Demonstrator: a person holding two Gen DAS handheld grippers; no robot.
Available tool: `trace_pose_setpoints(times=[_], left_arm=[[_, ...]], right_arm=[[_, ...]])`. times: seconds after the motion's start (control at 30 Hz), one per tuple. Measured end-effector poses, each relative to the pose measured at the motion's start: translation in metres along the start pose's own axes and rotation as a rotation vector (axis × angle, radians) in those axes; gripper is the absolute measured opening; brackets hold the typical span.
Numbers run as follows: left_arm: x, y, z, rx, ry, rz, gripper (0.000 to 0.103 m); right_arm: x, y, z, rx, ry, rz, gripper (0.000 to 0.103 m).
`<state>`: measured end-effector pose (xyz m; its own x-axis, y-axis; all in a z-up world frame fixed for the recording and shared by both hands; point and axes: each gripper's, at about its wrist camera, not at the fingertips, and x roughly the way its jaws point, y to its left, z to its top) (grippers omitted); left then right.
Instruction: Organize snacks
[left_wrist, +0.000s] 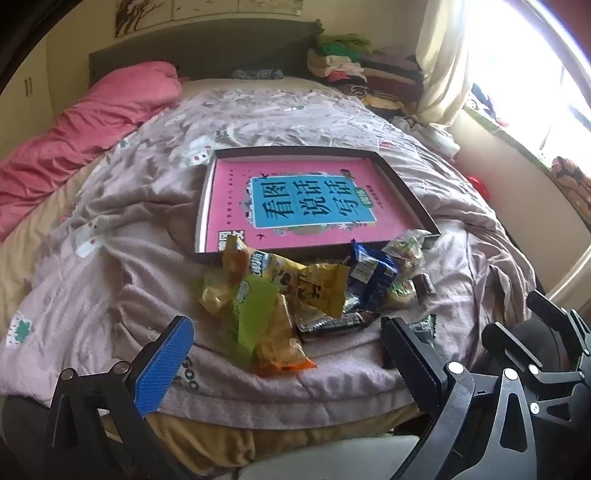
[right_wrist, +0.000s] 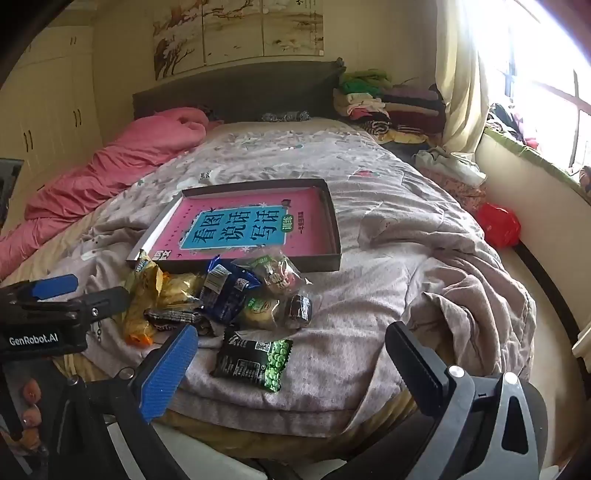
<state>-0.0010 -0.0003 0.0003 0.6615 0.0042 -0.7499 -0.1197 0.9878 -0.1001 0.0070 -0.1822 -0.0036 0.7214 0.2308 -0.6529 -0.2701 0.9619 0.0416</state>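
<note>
We are at the foot of a bed (right_wrist: 388, 229) covered with a crumpled pale mauve quilt, a pink duvet (right_wrist: 110, 166) bunched along its left side, folded clothes (right_wrist: 391, 107) stacked at the far right by the headboard, and a bright window (right_wrist: 546, 85) on the right wall. In the middle of the quilt lies a shallow dark tray (right_wrist: 334, 236) with a pink book (left_wrist: 295, 199) flat inside it. Just in front of the tray's near edge sits our pile of snacks (left_wrist: 303, 288): yellow packets on the left, a green-labelled one leaning over them, a dark blue packet (right_wrist: 225, 291) in the middle, a clear bag of small sweets touching the tray's near rim, and a small brown wrapped piece at the right. A black and green packet of peas (right_wrist: 255, 362) lies apart from the pile, nearest to us.

Our left gripper (left_wrist: 288, 354) hovers over the near edge of the pile with its jaws spread wide and nothing between the pads. Our right gripper (right_wrist: 291, 354) hangs above the pea packet, jaws likewise wide apart and empty, not touching it
</note>
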Motion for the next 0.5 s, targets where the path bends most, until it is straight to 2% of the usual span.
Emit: trace_pose_setpoints(times=[0.17,0.2,0.5], left_arm=[[-0.003,-0.014,-0.009,0.014,-0.021,0.013,0.103],[-0.004,-0.008,-0.005,0.004,0.001,-0.013,0.103],[-0.005,-0.004,-0.002,-0.002,0.013,-0.031,0.103]], right_arm=[[-0.001,0.006,-0.002,-0.031,-0.004,0.004,0.102],[-0.001,0.008,-0.001,-0.032,0.0,0.009,0.102],[-0.002,0.012,-0.001,-0.036,0.004,0.012,0.102]])
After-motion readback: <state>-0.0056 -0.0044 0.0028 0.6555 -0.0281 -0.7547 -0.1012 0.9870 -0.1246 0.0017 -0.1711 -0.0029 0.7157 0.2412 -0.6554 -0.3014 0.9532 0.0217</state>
